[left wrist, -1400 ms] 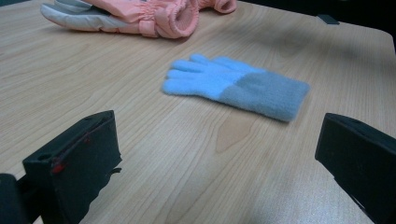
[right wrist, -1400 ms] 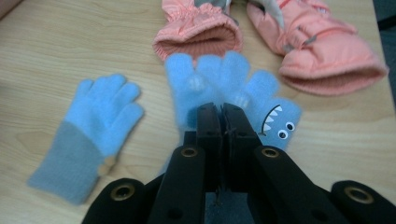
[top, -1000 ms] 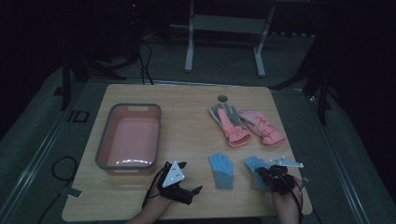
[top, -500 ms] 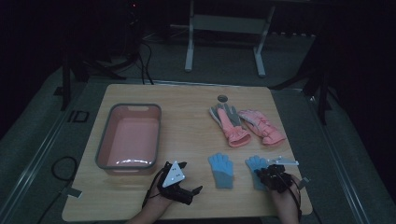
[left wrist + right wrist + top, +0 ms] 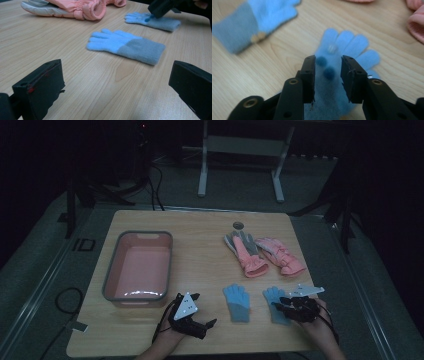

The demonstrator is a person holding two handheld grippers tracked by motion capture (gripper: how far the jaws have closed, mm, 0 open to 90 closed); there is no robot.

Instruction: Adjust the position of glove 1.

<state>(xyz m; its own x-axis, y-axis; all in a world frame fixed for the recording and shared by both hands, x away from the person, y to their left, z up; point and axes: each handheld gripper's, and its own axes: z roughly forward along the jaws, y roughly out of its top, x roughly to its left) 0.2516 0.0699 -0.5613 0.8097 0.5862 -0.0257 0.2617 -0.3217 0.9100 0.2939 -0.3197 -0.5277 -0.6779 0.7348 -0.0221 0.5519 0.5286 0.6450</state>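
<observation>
Wooden table (image 5: 200, 227) carries two blue gloves near its front edge; the right gripper (image 5: 327, 75), jaws part-spread, straddles the right blue glove (image 5: 342, 50), while the left gripper (image 5: 110, 82) rests wide open

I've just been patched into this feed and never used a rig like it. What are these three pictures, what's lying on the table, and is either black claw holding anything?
There is no robot: a person holds a black two-jaw gripper in each hand. The high view looks down on the wooden table; the other two come from cameras riding on each gripper. On the table lie a pink plastic tub, a pair of pink padded gloves and two light-blue knitted gloves. The left gripper is wide open and empty, facing the nearer blue glove. The right gripper is over the other blue glove, jaws on either side of its palm, partly open, not yet shut.
</observation>
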